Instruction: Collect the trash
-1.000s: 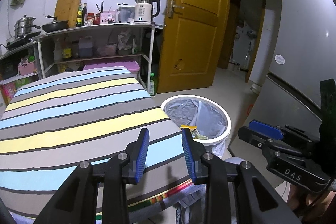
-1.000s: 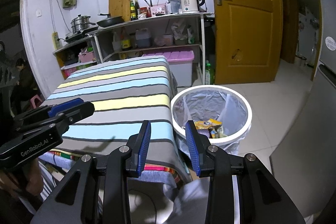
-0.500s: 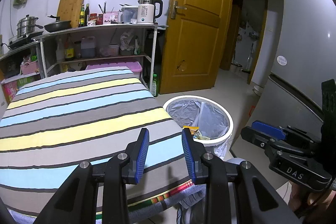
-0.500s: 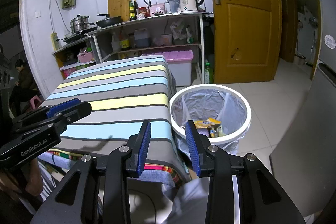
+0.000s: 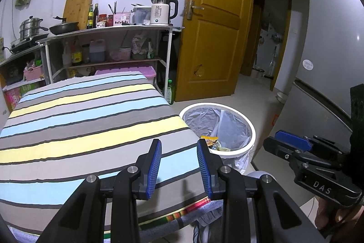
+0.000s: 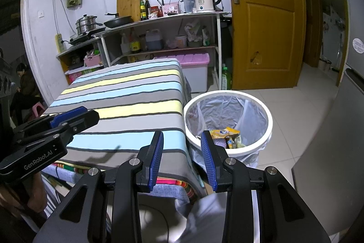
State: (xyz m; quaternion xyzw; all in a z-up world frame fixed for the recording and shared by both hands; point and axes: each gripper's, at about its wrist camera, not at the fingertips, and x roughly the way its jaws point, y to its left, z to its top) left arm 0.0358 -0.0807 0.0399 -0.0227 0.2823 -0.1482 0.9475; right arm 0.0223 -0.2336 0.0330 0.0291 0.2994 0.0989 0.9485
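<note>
Nothing is moving since a second ago: both grippers are holding position. Left gripper is hovering over the striped bench edge, jaws apart, gripping nothing. Right gripper is hanging just beside the bench corner, jaws apart too, nothing between them. Trash is sitting in the lined white bin on the floor, right beside the bench.

The left gripper hangs with fingers apart, nothing between, over the striped tabletop, beside the trash bin.
</note>
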